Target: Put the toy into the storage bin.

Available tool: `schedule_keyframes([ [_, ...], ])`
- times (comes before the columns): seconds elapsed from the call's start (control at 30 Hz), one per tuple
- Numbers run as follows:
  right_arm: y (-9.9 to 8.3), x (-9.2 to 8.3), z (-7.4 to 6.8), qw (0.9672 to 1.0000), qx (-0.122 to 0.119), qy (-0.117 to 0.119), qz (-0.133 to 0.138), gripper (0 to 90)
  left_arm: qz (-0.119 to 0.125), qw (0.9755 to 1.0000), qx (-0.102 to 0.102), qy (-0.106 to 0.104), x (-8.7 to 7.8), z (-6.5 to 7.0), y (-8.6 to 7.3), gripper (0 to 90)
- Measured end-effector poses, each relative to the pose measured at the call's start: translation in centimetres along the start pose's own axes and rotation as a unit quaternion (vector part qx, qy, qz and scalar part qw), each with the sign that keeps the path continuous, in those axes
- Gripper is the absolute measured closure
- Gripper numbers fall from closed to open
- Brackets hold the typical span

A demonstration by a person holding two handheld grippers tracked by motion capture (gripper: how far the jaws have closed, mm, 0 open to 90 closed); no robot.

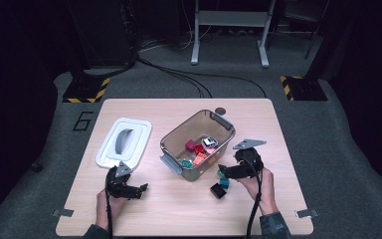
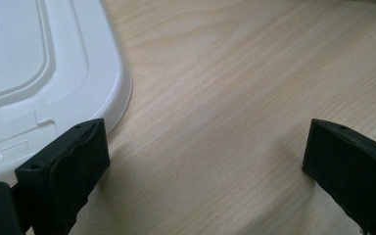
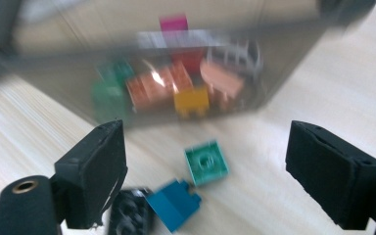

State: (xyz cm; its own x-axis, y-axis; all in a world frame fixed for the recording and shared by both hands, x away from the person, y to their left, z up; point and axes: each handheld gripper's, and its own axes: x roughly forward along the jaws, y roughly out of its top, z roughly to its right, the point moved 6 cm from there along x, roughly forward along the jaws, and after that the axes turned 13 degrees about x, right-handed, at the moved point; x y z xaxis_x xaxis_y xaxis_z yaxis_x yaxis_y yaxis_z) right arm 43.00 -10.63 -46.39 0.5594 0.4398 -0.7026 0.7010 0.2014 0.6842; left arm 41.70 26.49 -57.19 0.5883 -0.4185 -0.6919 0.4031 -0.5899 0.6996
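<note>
Right gripper (image 3: 205,171), jaws wide and holding nothing, poised over the green brick (image 3: 206,162), blue brick (image 3: 175,202) and black brick (image 3: 129,214) lying loose beside the bin (image 1: 171,141), likely for binning; left gripper (image 2: 200,171), open and empty, idles by the lid (image 2: 39,73)

Both forearms enter from the table's near edge, a dark sleeve cuff visible on each. Left hand (image 1: 110,201) grips the left gripper (image 1: 140,189) near the near-left part of the table, held low and about level, jaws pointing right and spread wide with nothing between them. Right hand (image 1: 262,185) grips the right gripper (image 1: 221,172) over the near-right part, jaws pointing left, tilted down toward the tabletop, standing wide apart and clamping nothing. A cable trails back from each gripper along its forearm. A grey three-cornered plate sits atop each gripper.
</note>
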Motion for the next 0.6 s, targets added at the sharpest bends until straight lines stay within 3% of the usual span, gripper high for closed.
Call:
schedule_keyframes([
  [0.17,-3.0,3.3,1.4,0.9994,0.012,0.003,-0.033,9.8,-0.001,1.0,0.0,0.0,0.0,0.0,0.0,3.2],
  [0.4,-3.9,5.4,2.1,0.998,-0.006,0.033,-0.053,34.7,-0.001,1.0,0.0,0.0,0.0,0.0,0.0,3.3],
  [0.6,-3.9,6.4,2.5,0.9971,-0.019,0.029,-0.067,48.0,-0.001,1.0,0.0,0.0,0.0,0.0,0.0,3.3],
])
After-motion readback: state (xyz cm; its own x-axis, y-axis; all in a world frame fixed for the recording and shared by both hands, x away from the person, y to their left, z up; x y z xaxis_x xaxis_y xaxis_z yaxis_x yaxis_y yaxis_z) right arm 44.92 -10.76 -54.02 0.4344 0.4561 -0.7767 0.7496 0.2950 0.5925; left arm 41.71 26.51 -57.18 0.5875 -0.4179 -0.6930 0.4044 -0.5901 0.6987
